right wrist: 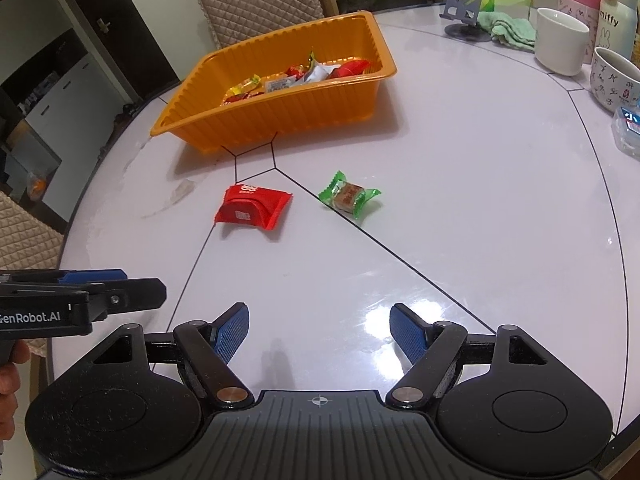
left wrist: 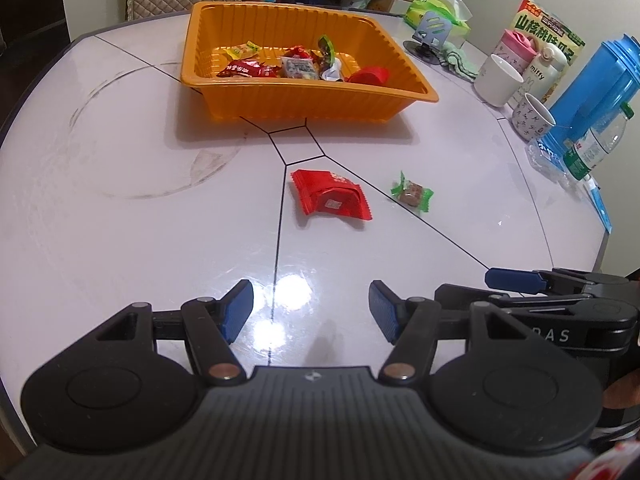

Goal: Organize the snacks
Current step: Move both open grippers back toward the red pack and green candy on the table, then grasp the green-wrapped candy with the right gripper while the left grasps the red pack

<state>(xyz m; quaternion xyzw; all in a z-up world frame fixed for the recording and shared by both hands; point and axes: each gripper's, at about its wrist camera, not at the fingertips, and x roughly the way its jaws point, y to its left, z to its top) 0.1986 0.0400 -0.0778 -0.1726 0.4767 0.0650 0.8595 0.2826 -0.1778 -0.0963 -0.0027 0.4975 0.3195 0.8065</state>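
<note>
Your left gripper (left wrist: 311, 307): jaws wide, nothing between them, held over the bare near part of the surface (left wrist: 120, 220). Your right gripper (right wrist: 319, 332): jaws wide, likewise empty, just beside the left one. Red snack packet (left wrist: 330, 197): lying flat on the surface, ahead of both grippers, apart from them. Green-wrapped candy (left wrist: 412, 192): on the surface, near the red packet, to its right. Orange tray (left wrist: 304, 100): beyond both loose items, holding several wrapped snacks (left wrist: 288, 65). Cups, bottles and a blue jug (left wrist: 592, 84): along the right edge.
</note>
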